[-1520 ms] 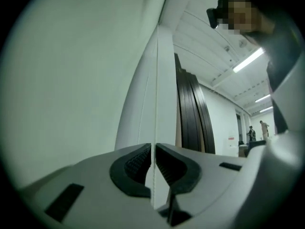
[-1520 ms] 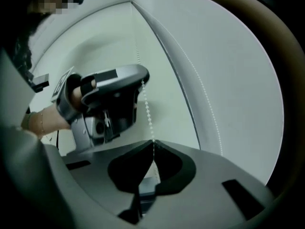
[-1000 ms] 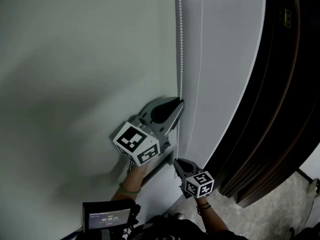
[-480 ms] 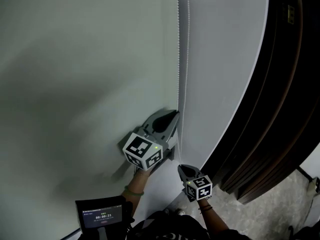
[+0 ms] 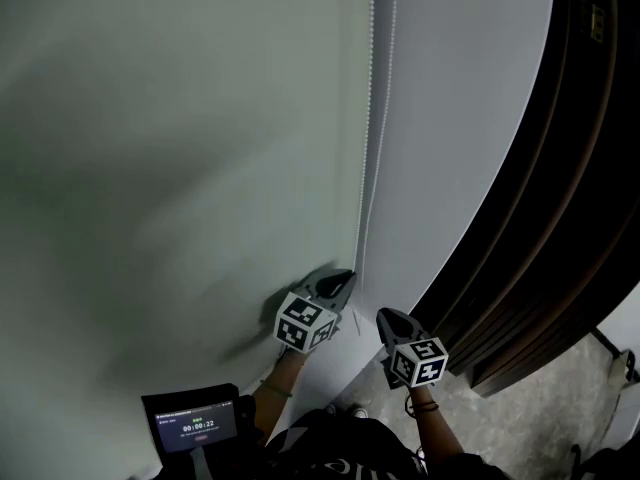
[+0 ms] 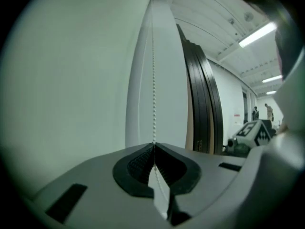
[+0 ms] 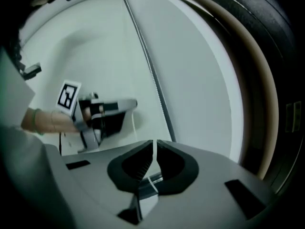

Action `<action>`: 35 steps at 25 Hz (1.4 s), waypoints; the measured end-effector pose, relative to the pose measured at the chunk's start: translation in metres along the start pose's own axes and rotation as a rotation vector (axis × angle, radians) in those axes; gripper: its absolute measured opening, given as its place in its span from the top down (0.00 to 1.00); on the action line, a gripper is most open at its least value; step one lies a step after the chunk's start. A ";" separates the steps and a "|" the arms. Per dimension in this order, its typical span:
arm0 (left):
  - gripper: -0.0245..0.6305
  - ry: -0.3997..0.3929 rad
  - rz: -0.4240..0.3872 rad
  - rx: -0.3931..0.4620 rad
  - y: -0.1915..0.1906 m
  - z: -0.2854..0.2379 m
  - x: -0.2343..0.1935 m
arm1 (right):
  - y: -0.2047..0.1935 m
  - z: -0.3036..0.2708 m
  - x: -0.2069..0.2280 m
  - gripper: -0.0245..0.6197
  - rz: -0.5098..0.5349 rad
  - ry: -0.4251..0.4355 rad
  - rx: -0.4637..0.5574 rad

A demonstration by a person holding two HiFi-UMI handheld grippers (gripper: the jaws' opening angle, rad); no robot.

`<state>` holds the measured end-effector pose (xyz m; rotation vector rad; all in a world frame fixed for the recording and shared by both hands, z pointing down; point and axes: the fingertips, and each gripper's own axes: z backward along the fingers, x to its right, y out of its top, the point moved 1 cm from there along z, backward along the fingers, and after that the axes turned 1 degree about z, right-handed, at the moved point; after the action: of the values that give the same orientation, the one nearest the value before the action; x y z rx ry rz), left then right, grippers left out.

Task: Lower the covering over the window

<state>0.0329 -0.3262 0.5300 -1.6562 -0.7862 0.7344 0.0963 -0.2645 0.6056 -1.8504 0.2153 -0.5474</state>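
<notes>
Left claw (image 5: 340,280): just closed on the bead chain (image 5: 368,118)
Right claw (image 5: 385,316): narrow, empty
Risk: chain slipping from the grip, stalling the blind (image 5: 450,118)

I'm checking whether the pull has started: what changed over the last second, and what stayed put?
The left tongs have just been closing onto the bead chain, which they now clamp, and have dropped down along the wall with it. The right tongs stayed low beside them, closed, with nothing visible between them. The white shade looks unchanged.
</notes>
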 end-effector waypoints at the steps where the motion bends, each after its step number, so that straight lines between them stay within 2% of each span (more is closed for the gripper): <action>1: 0.95 0.005 0.030 -0.017 -0.016 0.000 0.000 | 0.011 0.003 0.001 0.94 -0.005 0.000 0.023; 3: 0.95 0.017 0.049 -0.038 -0.034 0.000 -0.001 | 0.033 0.008 0.003 0.94 -0.016 0.001 0.077; 7: 0.96 0.034 0.054 -0.037 -0.044 -0.001 -0.012 | 0.064 0.015 -0.008 0.94 -0.038 0.009 0.163; 12: 0.96 0.038 0.065 -0.040 -0.048 0.004 -0.022 | 0.075 0.021 -0.036 0.94 -0.036 0.050 0.194; 15: 0.96 0.023 0.065 -0.055 -0.045 0.001 -0.019 | 0.102 0.022 -0.048 0.94 -0.013 0.098 0.220; 20: 0.96 -0.006 0.071 -0.047 -0.045 0.002 -0.007 | 0.203 0.011 -0.080 0.83 0.136 0.192 0.315; 24: 0.96 -0.015 0.072 -0.034 -0.068 0.071 0.005 | 0.259 0.017 -0.175 0.83 0.284 0.250 0.403; 26: 0.96 -0.016 0.076 -0.035 -0.071 0.087 0.010 | 0.286 0.019 -0.199 0.83 0.327 0.266 0.430; 31: 0.96 -0.023 0.095 -0.040 -0.064 0.079 0.023 | 0.340 0.022 -0.199 0.85 0.332 0.295 0.482; 32: 0.96 -0.023 0.101 -0.038 -0.062 0.078 0.024 | 0.345 0.023 -0.196 0.94 0.317 0.295 0.486; 35: 0.96 -0.032 0.108 -0.064 -0.060 0.075 0.031 | 0.348 0.028 -0.188 0.94 0.257 0.298 0.495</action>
<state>-0.0164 -0.2483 0.5718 -1.7589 -0.7537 0.8208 -0.0133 -0.2846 0.2254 -1.2358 0.4657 -0.6293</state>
